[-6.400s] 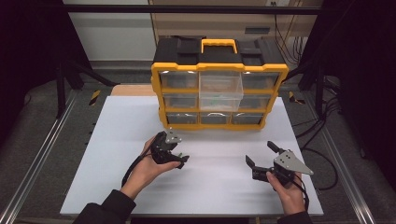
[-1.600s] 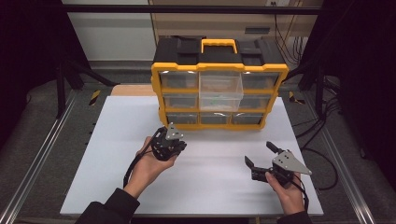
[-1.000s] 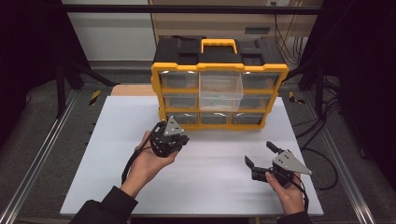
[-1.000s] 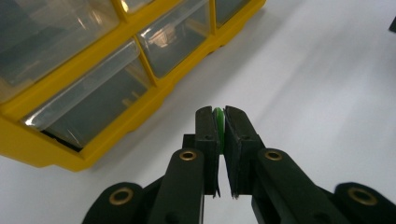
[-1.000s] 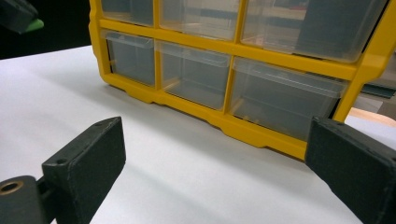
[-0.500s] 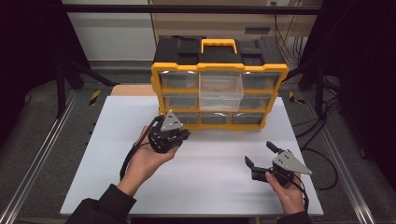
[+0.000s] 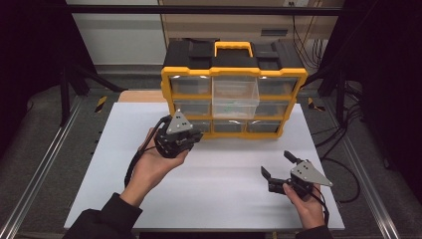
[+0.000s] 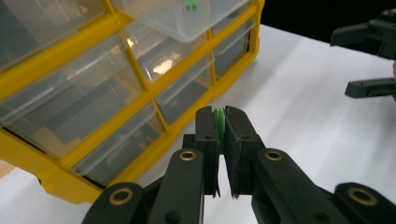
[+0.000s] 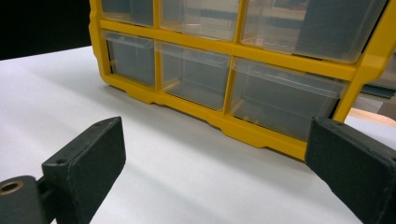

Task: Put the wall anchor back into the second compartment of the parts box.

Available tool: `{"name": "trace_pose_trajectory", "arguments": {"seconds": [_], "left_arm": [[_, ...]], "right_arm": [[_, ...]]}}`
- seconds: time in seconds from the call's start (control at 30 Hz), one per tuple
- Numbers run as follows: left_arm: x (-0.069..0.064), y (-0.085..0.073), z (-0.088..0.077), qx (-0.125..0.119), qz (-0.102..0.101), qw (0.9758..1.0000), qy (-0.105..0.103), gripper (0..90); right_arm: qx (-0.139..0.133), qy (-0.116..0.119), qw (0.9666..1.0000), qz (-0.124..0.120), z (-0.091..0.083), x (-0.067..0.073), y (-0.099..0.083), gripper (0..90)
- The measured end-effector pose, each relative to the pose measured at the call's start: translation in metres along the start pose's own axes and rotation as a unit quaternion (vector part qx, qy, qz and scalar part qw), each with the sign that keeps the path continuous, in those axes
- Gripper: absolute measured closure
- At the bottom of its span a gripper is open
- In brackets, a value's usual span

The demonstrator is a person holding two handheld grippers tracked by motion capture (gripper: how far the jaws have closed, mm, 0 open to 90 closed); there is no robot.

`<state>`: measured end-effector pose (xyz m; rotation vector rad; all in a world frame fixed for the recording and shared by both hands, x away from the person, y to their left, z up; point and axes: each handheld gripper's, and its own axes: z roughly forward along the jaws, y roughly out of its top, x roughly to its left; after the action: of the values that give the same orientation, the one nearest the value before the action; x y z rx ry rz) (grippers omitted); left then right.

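1. A yellow and black drawer box (image 7: 234, 89) stood at the far side of the white worktop (image 7: 224, 174). It had rows of small clear drawers.
2. One clear drawer (image 7: 235, 97) in the middle of the box was pulled out toward the person. A small green bit lay inside it.
3. The left claw (image 7: 191, 139) was held up in the person's left hand (image 7: 154, 167), just in front of the lower left drawers of the box.
4. In the left gripper view, the left claw (image 8: 219, 135) was pinched tight on a little green disc (image 8: 218, 122). The disc stood on its edge between the two black pads, and only its thin green rim peeked out at the top.
5. The disc was off the worktop, near the bottom row of drawers and below the pulled-out drawer.
6. The right claw (image 7: 279, 167) sat low near the worktop, at the near right side, well apart from the box. The person's right hand (image 7: 303, 199) held it.
7. In the right gripper view, the right claw (image 9: 215, 158) was wide open with nothing between its pads. It pointed at the bottom row of drawers.
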<state>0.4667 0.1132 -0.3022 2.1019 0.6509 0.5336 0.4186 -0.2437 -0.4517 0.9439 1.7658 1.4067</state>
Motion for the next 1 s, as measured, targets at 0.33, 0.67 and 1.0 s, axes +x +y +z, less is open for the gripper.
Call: {"name": "trace_pose_trajectory", "arguments": {"seconds": [0.33, 0.67, 1.0], "left_arm": [[-0.002, 0.017, -0.008, -0.019, 0.006, 0.9998, 0.004, 83.7], [0.0, 0.031, -0.018, -0.038, 0.004, 0.9992, 0.007, 83.7], [0.001, 0.043, -0.026, -0.053, 0.004, 0.9985, 0.009, 83.7]], "right_arm": [[0.001, 0.001, 1.0, -0.001, 0.0, 0.0, 0.0, 5.5], [0.001, 0.001, 1.0, -0.001, -0.001, 0.0, 0.0, 5.5], [0.0, 0.0, 1.0, -0.001, -0.001, -0.001, 0.001, 5.5]]}}
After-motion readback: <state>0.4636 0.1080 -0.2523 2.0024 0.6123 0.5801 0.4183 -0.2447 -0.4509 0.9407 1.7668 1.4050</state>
